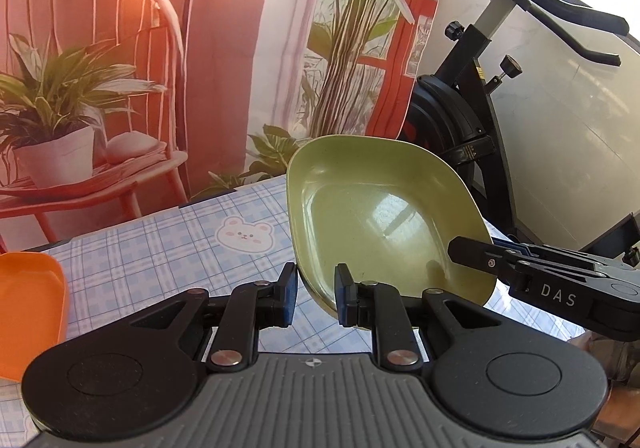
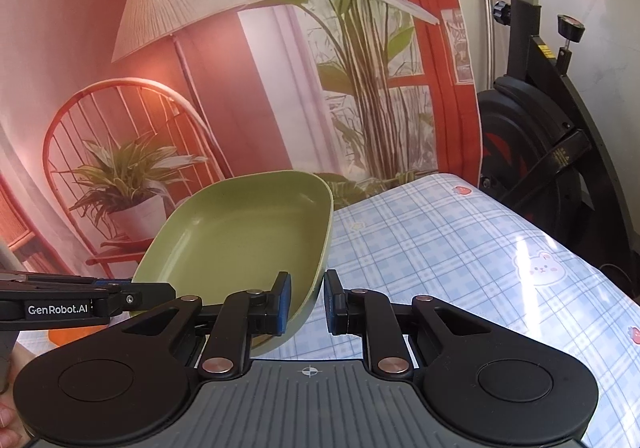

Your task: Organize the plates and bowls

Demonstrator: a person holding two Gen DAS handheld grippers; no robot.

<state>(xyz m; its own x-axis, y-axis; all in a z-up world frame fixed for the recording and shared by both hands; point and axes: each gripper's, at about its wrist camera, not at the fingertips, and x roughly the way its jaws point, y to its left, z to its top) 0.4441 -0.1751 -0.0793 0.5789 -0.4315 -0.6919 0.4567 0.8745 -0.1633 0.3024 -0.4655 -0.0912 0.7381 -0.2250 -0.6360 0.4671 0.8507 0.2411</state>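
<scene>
A green squarish bowl is held tilted above the table between both grippers. My left gripper straddles its near rim, the jaws a little apart around the edge. My right gripper straddles the opposite rim of the same bowl; it shows in the left wrist view clamped on the bowl's right edge. The left gripper shows in the right wrist view at the bowl's left edge. An orange dish lies on the table at the far left.
The table has a blue checked cloth with bear prints. A printed backdrop of a chair and plants hangs behind it. A black exercise bike stands at the right, beyond the table's edge.
</scene>
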